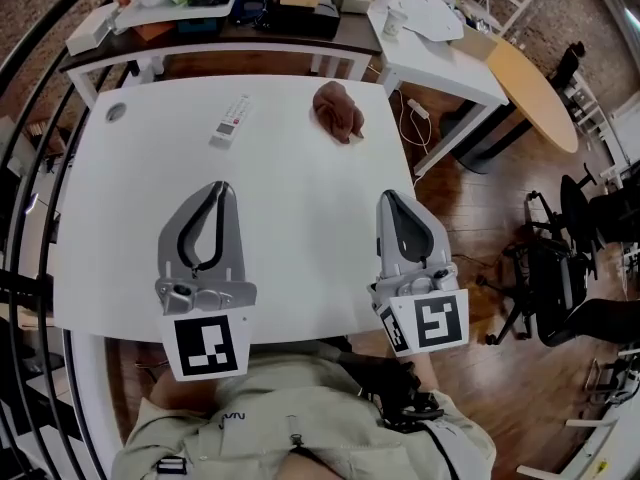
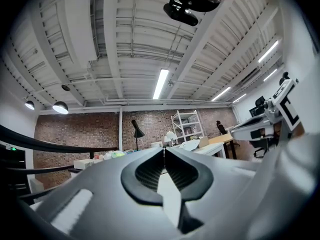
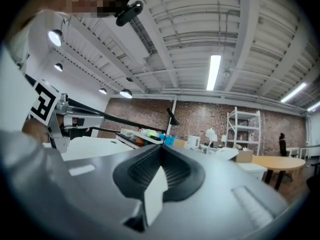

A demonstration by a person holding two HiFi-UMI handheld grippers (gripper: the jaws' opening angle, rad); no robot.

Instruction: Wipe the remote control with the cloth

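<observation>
Our left tongs [image 1: 219, 186] and right tongs [image 1: 386, 198] closed, empty, over desk [image 1: 300, 228]. Well ahead of left: remote control [image 1: 232, 120]; ahead of right: cloth [image 1: 338, 110]. Wiping not yet begun, we judge.

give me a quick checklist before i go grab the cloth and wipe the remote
1. Cloth lies free on the table: ok.
2. Remote control lies flat, apart from the cloth: ok.
3. Left gripper open to grasp: not ok, jaws shut, nothing between them.
4. Right gripper open to grasp: not ok, jaws shut, nothing between them.
5. Where the remote control is dirty: cannot tell, too small.
</observation>
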